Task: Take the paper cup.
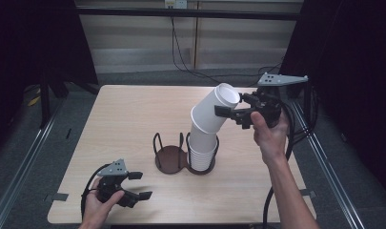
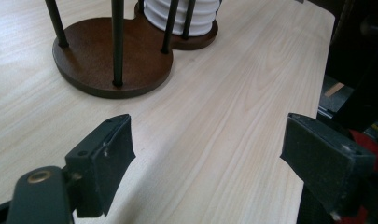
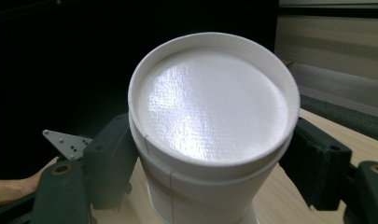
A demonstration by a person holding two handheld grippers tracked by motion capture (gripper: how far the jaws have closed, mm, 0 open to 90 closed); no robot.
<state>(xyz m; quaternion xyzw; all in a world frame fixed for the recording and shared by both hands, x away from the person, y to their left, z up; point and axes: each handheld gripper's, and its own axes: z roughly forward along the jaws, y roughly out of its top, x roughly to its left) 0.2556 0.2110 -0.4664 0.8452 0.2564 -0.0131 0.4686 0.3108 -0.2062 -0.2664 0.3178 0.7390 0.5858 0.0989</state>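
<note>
A stack of upturned white cups stands in the right ring of a dark brown two-ring cup holder. The top cup leans to the right off the stack. My right gripper is shut on that cup near its base. In the right gripper view the cup's base faces the camera with a jaw pressed on each side. My left gripper is low at the front left of the table, open with nothing between its jaws. The left gripper view shows those spread jaws over bare wood, short of the holder.
The holder's left ring holds no cups; thin upright rods rise from its base. The table's right edge drops off to a dark floor. Black cables run along the floor behind the table.
</note>
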